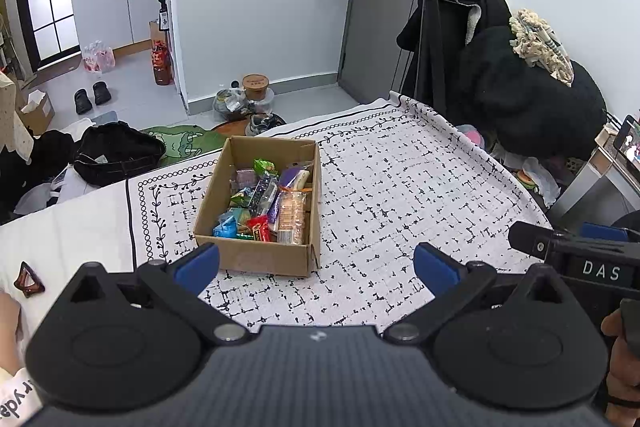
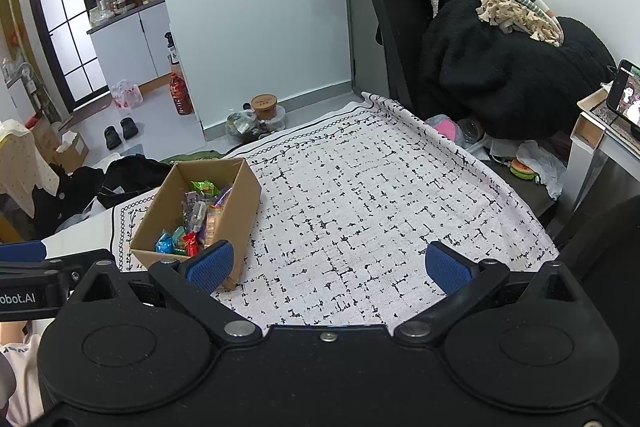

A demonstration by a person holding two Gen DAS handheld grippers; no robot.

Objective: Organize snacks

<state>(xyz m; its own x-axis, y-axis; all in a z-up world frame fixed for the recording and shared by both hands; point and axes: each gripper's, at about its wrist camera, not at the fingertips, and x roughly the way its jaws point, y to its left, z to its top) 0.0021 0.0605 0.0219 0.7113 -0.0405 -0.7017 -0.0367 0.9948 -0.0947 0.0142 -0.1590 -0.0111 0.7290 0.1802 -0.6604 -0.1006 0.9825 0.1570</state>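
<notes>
An open cardboard box stands on the white black-patterned cloth. It holds several wrapped snacks: green, blue, red and purple packets and an orange biscuit pack. My left gripper is open and empty, just in front of the box's near wall. My right gripper is open and empty above the cloth, with the box at its left and its left finger overlapping the box's near corner in view. The snacks show inside.
A brown hair clip lies on the cloth at the left. Black clothes lie beyond the left edge. A chair piled with dark coats stands at the right, beside a small table with a phone.
</notes>
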